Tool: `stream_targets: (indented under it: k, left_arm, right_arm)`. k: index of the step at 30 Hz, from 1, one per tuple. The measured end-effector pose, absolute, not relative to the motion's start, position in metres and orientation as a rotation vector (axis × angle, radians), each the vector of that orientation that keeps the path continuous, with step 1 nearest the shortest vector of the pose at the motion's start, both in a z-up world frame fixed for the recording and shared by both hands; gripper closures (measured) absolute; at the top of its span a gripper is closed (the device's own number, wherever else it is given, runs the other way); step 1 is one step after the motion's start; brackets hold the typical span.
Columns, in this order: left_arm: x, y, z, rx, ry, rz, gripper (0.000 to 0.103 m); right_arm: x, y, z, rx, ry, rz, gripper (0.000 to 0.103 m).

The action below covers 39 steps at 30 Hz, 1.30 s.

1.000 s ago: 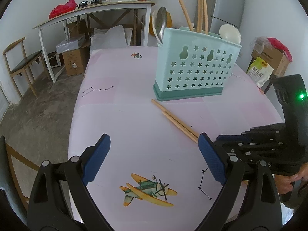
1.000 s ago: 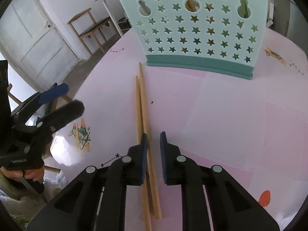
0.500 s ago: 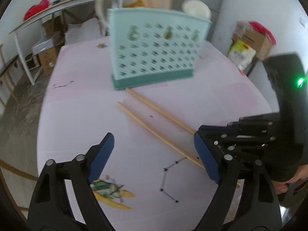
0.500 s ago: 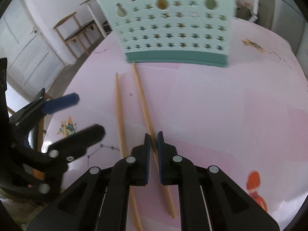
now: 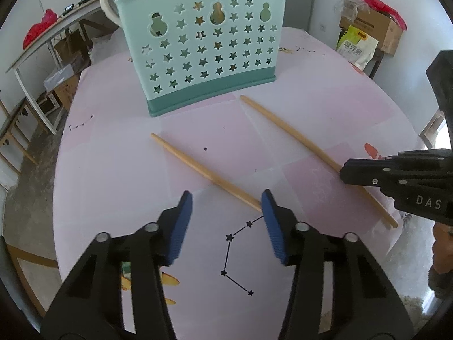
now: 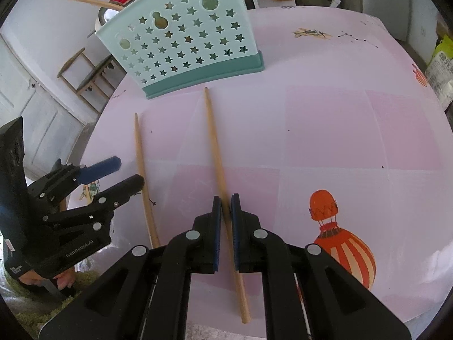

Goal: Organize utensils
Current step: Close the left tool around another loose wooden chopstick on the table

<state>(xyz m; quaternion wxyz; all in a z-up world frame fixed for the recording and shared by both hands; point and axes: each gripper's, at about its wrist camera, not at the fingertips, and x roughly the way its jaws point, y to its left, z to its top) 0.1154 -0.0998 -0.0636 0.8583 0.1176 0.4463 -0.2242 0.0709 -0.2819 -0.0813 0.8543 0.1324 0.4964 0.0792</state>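
Note:
Two wooden chopsticks lie apart on the pink table. My right gripper point(image 6: 225, 205) is shut on the right chopstick point(image 6: 215, 147), which also shows in the left wrist view point(image 5: 288, 134). My left gripper point(image 5: 226, 201) is open and straddles the lower end of the left chopstick point(image 5: 198, 167), seen in the right wrist view point(image 6: 141, 167) beside the left gripper point(image 6: 119, 172). The teal star-cut utensil holder point(image 5: 206, 45) stands upright behind them with spoons and chopsticks in it; it also shows in the right wrist view point(image 6: 184, 42).
The pink table point(image 5: 325, 107) has printed drawings: a constellation point(image 5: 235, 252) and a balloon point(image 6: 337, 235). Its front edge is close below the grippers. A white bench point(image 5: 42, 36), chairs point(image 6: 85, 70) and boxes point(image 5: 371, 28) stand beyond the table.
The right gripper has dragged its chopstick to the right, away from the other one. The left gripper has moved forward and lower over the left chopstick and narrowed its opening.

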Motion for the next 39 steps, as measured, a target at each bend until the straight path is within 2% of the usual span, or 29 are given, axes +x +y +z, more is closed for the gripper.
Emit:
stream_targets:
  k: [4,7,9,12,17,20,25,28,39]
  left_arm:
    - [0.12,-0.091,-0.065,0.208,0.98,-0.473,0.066]
    - [0.125,-0.081,-0.063,0.149,0.996,-0.469,0.066]
    - [0.13,-0.078,-0.061,0.119,0.998,-0.448,0.066]
    - [0.134,-0.086,-0.058,0.157,0.968,-0.405,0.058]
    - [0.133,-0.107,-0.065,0.285,0.927,-0.375,0.056]
    - [0.131,-0.105,-0.067,0.307,0.927,-0.365,0.06]
    - [0.133,-0.082,-0.064,0.278,0.956,-0.371,0.086]
    - [0.136,-0.066,-0.063,0.237,0.975,-0.388,0.097]
    - [0.125,-0.014,-0.064,0.085,1.08,-0.409,0.098]
  right_arm:
    - [0.07,-0.275,-0.082,0.269,1.036,0.174,0.096]
    - [0.067,-0.272,-0.081,0.276,1.032,0.177,0.096]
    - [0.066,-0.272,-0.082,0.282,1.026,0.177,0.096]
    - [0.063,-0.272,-0.081,0.29,1.018,0.176,0.096]
    - [0.058,-0.272,-0.08,0.305,1.009,0.172,0.096]
    - [0.058,-0.272,-0.08,0.308,1.006,0.17,0.096]
    - [0.06,-0.269,-0.08,0.306,1.008,0.179,0.097]
    - [0.061,-0.266,-0.08,0.303,1.011,0.188,0.097]
    - [0.046,-0.258,-0.078,0.277,1.077,0.221,0.097]
